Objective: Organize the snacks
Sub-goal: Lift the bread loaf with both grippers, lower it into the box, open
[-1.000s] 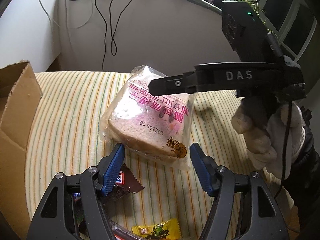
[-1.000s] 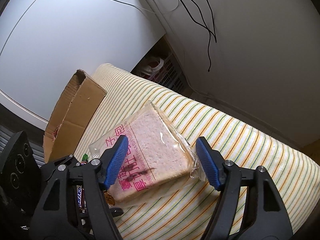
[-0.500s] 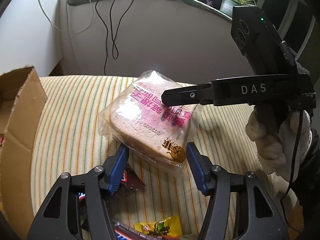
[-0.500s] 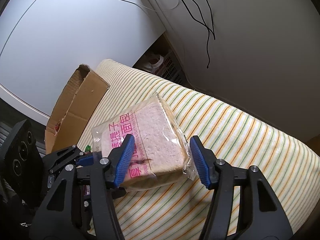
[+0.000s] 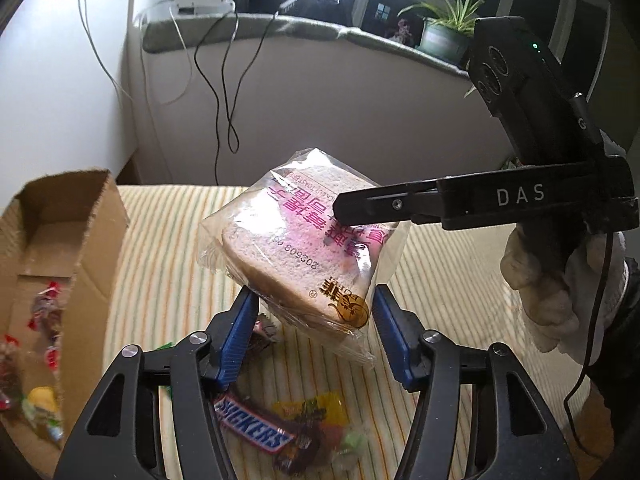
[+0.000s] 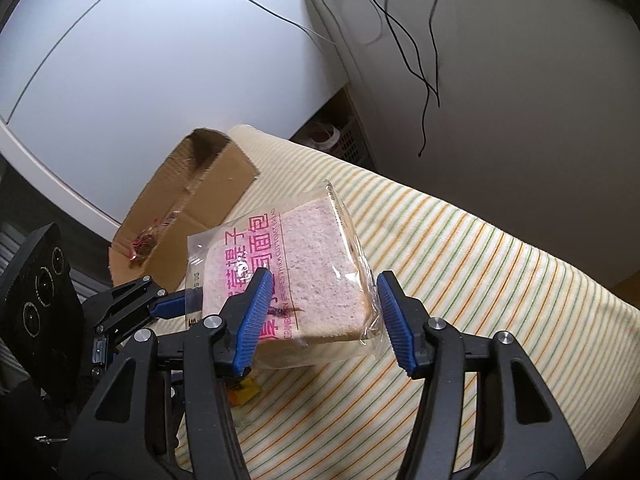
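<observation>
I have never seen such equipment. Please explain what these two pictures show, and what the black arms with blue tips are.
There is no robot. A person holds a two-finger gripper in each hand; one gloved hand shows in the left wrist view. Each picture comes from a camera on one gripper, looking along its blue-padded fingers. The left gripper and right gripper have just been closing on one bread packet and hold it above the striped cloth. A Snickers bar lies below; a cardboard box with sweets stands beside.
</observation>
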Demonstrator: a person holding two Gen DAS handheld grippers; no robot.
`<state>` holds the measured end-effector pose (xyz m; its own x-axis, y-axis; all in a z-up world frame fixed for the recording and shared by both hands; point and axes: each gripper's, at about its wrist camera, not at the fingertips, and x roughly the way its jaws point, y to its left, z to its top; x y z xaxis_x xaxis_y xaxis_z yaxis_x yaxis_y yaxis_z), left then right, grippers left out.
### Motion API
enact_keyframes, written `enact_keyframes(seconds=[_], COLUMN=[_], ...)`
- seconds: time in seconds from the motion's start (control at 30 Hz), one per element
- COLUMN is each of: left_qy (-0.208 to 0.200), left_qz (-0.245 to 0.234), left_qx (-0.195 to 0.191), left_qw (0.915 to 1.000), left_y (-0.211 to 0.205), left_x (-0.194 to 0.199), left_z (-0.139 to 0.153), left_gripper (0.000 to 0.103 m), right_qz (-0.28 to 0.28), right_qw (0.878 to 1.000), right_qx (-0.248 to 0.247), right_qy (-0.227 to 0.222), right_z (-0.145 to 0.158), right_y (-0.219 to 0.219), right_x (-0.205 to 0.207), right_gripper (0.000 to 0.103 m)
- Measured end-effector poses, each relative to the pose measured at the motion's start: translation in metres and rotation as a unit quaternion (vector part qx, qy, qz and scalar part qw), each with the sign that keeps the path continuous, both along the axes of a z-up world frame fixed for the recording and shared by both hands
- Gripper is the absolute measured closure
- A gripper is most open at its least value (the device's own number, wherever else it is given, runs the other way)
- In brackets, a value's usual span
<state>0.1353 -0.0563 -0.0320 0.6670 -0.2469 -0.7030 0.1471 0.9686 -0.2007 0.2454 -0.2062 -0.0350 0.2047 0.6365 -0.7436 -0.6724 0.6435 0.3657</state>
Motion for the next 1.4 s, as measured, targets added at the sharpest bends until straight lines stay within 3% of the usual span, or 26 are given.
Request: enact_keyframes(seconds=[0.67,1.4], left_qy=[-0.069,-0.064], left_qz=[0.051,0.136], left_qx=[0.003,-0.014], left_qw=[0.9964,0.9885], left_y=[0.045,0.150], left_x=[-0.075,-0.103], left_z=[0.041,0.023], left_gripper=[0.045,0.045], right_qz=[0.042,0.109], right_qw=[0.997,0.992], right_qx=[-0.002,-0.024], right_qy=[-0.060,-0.059], right_z=[0.054,0.033], right_y=[0.067,0.203], right_x=[-0.065,-0.085], right_gripper=[0.046,0.046])
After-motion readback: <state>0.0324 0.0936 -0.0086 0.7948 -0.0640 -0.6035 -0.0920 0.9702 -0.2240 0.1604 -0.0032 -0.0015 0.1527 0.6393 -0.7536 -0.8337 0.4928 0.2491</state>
